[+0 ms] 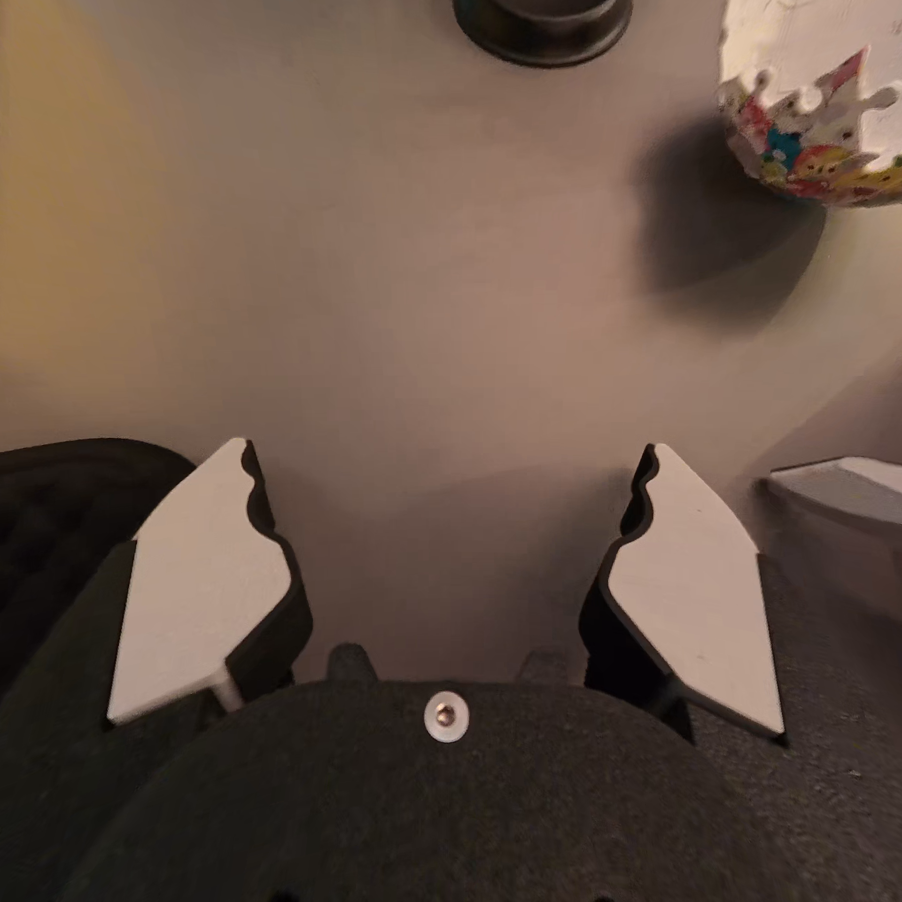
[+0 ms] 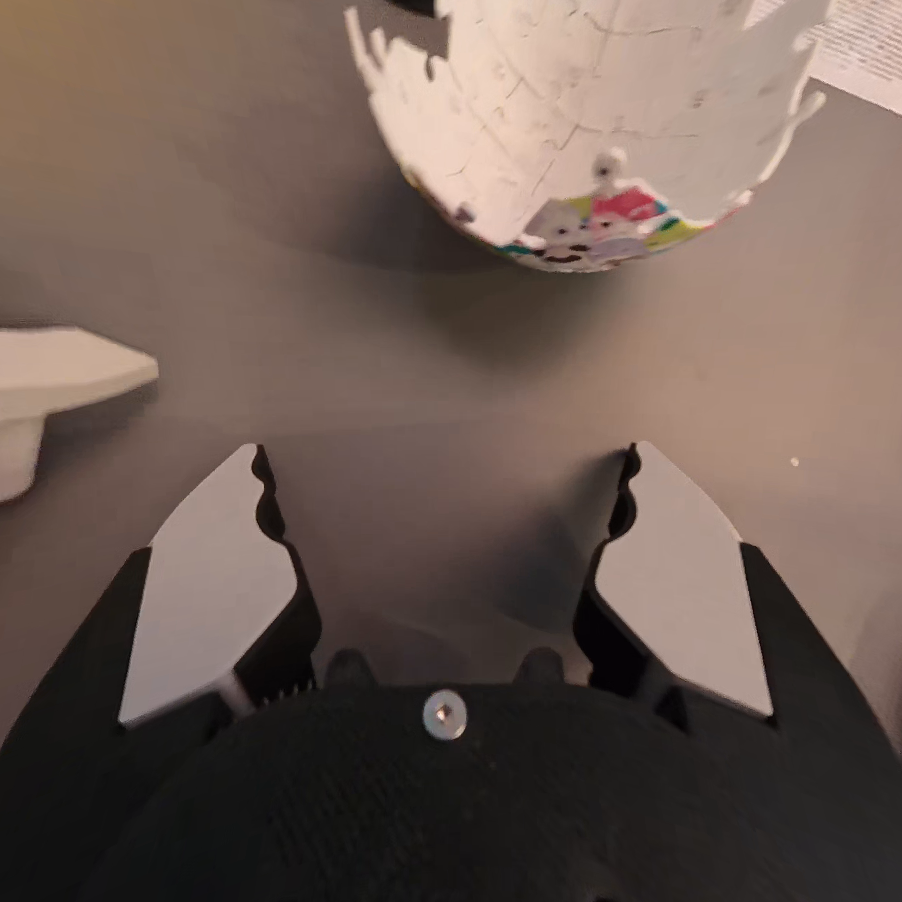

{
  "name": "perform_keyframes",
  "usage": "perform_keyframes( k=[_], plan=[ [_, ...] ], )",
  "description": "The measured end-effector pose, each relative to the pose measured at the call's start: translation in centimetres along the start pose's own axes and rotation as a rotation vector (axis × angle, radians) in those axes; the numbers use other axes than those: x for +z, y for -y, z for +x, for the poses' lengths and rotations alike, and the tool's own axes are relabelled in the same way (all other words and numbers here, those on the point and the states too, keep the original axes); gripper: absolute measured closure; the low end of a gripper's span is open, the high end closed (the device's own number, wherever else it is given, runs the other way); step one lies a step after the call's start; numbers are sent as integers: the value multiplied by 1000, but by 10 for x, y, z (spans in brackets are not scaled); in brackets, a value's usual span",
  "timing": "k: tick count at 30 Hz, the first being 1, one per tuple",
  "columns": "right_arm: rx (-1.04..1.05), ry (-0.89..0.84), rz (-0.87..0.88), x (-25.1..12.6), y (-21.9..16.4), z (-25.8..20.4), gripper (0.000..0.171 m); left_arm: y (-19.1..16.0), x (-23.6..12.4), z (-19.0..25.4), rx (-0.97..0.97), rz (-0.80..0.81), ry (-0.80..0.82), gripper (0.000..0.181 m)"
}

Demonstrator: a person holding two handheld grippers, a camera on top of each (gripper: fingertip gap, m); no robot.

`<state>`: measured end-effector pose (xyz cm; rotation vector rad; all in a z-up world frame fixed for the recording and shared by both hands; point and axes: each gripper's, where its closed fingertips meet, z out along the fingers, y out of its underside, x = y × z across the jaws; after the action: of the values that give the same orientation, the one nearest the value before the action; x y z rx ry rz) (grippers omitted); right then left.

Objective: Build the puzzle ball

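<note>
The right tool is hovering over the grey worktop with its jaws spread wide and nothing between them, pointing toward the top of the frame. Ahead of it, in the upper middle and right of the right wrist view, the half-built puzzle ball is sitting as an open shell, its white inner face showing and a band of colourful printed pieces along its lower edge. Its rim is jagged with empty notches, so I judge the ball roughly half done, with the remaining pieces not yet fitted; none of those loose pieces is showing in either view. A printed sheet is lying in the upper right corner.

The left tool is likewise spread and gripping nothing, held well apart from the ball, which is sitting in the upper right of its frame. A dark round object is lying at the top edge.
</note>
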<state>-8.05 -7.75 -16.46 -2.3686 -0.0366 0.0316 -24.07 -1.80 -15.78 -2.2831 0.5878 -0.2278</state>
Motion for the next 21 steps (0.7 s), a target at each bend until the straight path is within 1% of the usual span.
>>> perform_keyframes(
  k=[2, 6, 10, 12, 17, 21],
  plan=[
    [36, -13, 12, 2, 3, 1, 38, -3, 5, -3, 13, -39, 41, 37],
    [96, -30, 27, 6, 9, 0, 33, -4, 8, -2, -21, -60, 25, 36],
    [195, -37, 75, 8, 19, 2, 33, -6, 8, -3, -39, -64, 29, 36],
    [227, -71, 79, 10, 21, 7, 33, -6, 8, -3, -44, -64, 34, 36],
    [188, -198, 2, 17, 17, 13, 40, -5, 10, -4, -68, -63, 55, 36],
    [199, -208, 3, 19, 19, 13, 40, -3, 12, -4, -101, -63, 86, 36]
  ],
)
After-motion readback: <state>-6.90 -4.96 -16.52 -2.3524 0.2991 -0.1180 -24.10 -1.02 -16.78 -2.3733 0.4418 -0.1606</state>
